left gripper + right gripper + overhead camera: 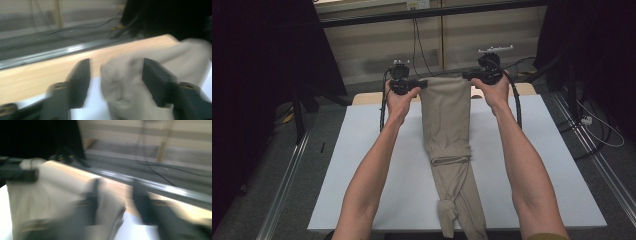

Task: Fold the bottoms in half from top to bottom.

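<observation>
A beige garment (447,125) lies lengthwise down the white table (372,165), folded narrow, with a knot (446,210) at its near end. My left gripper (419,85) is at the garment's far left corner. In the left gripper view the left gripper (116,65) stands open, with bunched beige cloth (125,87) between the jaws, closer to the right one. My right gripper (467,76) is at the far right corner. The right gripper view is blurred: the right gripper (116,187) has its jaws apart, and the cloth (50,192) drapes at the left jaw.
A wooden strip (37,75) edges the table's far side, and a metal rail (50,53) runs on the floor behind it. Cables (419,45) hang at the back wall. Dark stands (302,100) flank the table on both sides.
</observation>
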`<state>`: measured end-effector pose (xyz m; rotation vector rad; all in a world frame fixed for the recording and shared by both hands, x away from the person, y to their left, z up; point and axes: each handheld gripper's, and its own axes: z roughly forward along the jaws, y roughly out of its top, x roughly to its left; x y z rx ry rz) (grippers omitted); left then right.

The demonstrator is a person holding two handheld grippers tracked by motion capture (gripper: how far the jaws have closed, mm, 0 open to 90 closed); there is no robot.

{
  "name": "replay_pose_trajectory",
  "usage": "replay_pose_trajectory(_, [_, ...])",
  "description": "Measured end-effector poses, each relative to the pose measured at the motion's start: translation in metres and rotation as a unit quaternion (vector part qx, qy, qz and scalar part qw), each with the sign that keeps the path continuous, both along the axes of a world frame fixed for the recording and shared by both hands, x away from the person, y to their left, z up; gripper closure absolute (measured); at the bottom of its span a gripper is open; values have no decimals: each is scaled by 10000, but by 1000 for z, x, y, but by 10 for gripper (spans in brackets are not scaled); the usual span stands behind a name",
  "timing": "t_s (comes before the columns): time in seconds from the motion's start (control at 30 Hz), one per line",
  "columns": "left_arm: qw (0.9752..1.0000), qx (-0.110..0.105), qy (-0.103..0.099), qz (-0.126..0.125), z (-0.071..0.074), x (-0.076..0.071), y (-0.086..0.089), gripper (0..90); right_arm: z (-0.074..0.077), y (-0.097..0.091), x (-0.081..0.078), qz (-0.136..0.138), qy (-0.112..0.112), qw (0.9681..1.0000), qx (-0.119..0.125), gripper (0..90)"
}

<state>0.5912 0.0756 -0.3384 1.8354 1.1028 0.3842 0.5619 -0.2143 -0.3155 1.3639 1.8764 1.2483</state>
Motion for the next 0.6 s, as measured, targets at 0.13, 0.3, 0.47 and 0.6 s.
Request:
replay_pose_trajectory(0.13, [9997, 231, -19, 42, -12, -7, 2, 288, -5, -3, -4, -114, 64, 9999, -70, 368])
replay_pose_trajectory(0.3, [9993, 367, 15, -69, -20, -24, 4, 224, -16, -4, -21, 31, 32, 10000, -26, 370])
replay_pose_trajectory(0.47, [9992, 300, -43, -273, -30, -54, 7, 190, -30, 1, -53, 362, -47, 9993, -89, 381])
replay_pose_trajectory(0.6, [9987, 316, 7, -394, -44, -87, 10, 190, -52, 4, -87, 636, -16, 9980, -36, 431])
